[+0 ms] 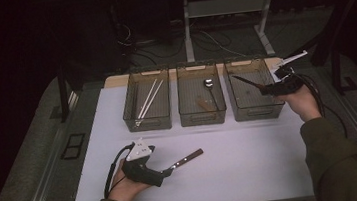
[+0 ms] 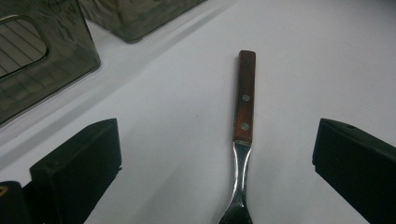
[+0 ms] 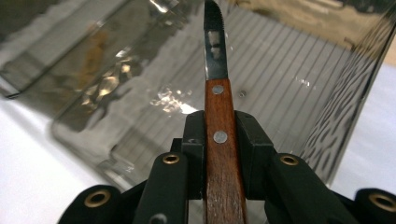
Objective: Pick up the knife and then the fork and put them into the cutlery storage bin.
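Observation:
A wood-handled knife [image 3: 215, 51] sticks out of my right gripper [image 3: 219, 135], which is shut on its handle. The serrated blade points into the rightmost smoky plastic bin [image 3: 289, 70]. In the high view the right gripper [image 1: 267, 89] holds the knife [image 1: 245, 82] over that bin [image 1: 255, 107]. On the white table a second wood-handled utensil [image 2: 244, 98] lies between the wide-open jaws of my left gripper [image 2: 215, 140], neither jaw touching it. Its head is cut off by the frame's bottom edge. The high view shows the left gripper [image 1: 168, 171] low at the utensil's [image 1: 191, 157] metal end.
Three bins stand in a row at the back of the white mat [image 1: 253, 163]. The left bin [image 1: 133, 120] holds chopsticks [image 1: 149, 98]. The middle bin [image 1: 184, 117] holds a spoon [image 1: 209, 84] and a small wooden piece. Dark floor and table legs lie beyond.

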Motion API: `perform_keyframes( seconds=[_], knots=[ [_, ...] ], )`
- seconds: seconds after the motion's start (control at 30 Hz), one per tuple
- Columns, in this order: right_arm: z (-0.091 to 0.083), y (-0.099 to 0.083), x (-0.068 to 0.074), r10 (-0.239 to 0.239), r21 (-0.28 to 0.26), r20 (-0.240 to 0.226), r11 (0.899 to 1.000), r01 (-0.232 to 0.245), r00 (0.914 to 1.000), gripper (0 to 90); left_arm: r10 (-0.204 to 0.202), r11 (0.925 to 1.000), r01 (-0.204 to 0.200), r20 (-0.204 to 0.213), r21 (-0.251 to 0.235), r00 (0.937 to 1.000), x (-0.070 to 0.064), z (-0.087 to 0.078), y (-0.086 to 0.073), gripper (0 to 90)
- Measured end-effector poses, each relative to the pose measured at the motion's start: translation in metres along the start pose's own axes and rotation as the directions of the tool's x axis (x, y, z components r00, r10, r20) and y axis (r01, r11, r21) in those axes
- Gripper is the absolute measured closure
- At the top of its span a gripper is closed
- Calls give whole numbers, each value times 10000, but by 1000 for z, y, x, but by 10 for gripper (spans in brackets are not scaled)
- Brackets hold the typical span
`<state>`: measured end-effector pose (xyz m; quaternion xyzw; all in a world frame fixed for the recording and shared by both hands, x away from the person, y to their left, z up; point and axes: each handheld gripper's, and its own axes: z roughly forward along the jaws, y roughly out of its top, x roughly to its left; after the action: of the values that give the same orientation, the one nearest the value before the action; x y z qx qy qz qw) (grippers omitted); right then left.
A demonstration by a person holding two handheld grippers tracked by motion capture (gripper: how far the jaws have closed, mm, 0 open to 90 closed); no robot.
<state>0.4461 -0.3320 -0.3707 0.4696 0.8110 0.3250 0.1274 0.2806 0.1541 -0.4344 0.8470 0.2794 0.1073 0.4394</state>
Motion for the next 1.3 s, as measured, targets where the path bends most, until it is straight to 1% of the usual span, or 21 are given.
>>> perform_keyframes(
  seconds=[0.2,0.33,0.37,0.4,0.43,0.5,0.53,0.57,0.63,0.67,0.73,0.8,0.87,0.93,1.0,1.07,1.13,1.2,1.27,1.3],
  knots=[
    [24,2,-6,356,365,2,9987,-356,9994,750,10,10000,-10,96,-34,10000,0,0,0,0],
    [31,1,-5,296,465,113,9985,-301,9995,743,25,10000,-24,129,-40,9999,0,0,1,0],
    [31,0,-5,275,429,111,9987,-280,9996,714,22,10000,-22,132,-47,9999,0,0,1,0],
    [30,0,-5,351,266,62,9990,-352,9994,633,23,10000,-22,132,-48,9999,-1,0,1,0],
    [28,0,-6,423,122,71,9990,-423,9991,588,26,10000,-26,132,-48,9999,-1,0,1,0],
    [21,1,-5,356,-136,58,9993,-356,9993,520,57,10000,-57,131,-22,9999,-1,0,1,0],
    [17,1,-3,312,-230,-2,9992,-312,9995,490,66,10000,-65,130,-18,9999,0,0,2,0],
    [13,0,-2,268,-304,-144,9992,-273,9995,481,91,10000,-91,158,10,9998,0,0,3,2],
    [4,-2,5,57,-670,-417,9977,-85,9991,433,128,9999,-128,137,19,9998,0,1,5,13],
    [0,-5,8,7,-778,-635,9970,-57,9980,410,75,10000,-75,126,-1,9999,1,1,7,19],
    [-7,-11,16,-167,-1076,-1045,9942,54,9944,368,33,10000,-33,-8,62,10000,2,2,10,35],
    [-13,-19,24,-402,-1364,-1401,9904,210,9893,343,-42,10000,42,-13,54,10000,2,2,13,70],
    [-17,-28,34,-688,-1658,-1482,9852,438,9866,280,-78,9999,78,-67,123,9999,3,4,16,109],
    [-20,-38,44,-951,-1818,-1449,9810,680,9849,263,-114,9998,115,-68,177,9999,4,6,18,143],
    [-21,-50,52,-1127,-1858,-1539,9791,833,9816,238,-124,9996,126,-75,263,9999,4,7,19,167],
    [-20,-63,60,-1206,-1919,-1623,9774,885,9793,209,-101,9994,101,-2,343,9999,5,11,22,192],
    [-19,-75,69,-1289,-1941,-1590,9762,970,9788,193,-72,9993,70,55,367,10000,5,12,23,218],
    [-21,-86,77,-1242,-2040,-1694,9750,885,9777,180,-83,9992,77,154,404,9998,5,14,27,241],
    [-22,-97,85,-1166,-2329,-2067,9702,669,9714,172,-45,9991,37,203,433,9998,6,16,30,264],
    [-23,-103,90,-1239,-2368,-2149,9689,714,9687,163,-43,9990,31,260,456,9997,6,18,31,272]
  ],
)
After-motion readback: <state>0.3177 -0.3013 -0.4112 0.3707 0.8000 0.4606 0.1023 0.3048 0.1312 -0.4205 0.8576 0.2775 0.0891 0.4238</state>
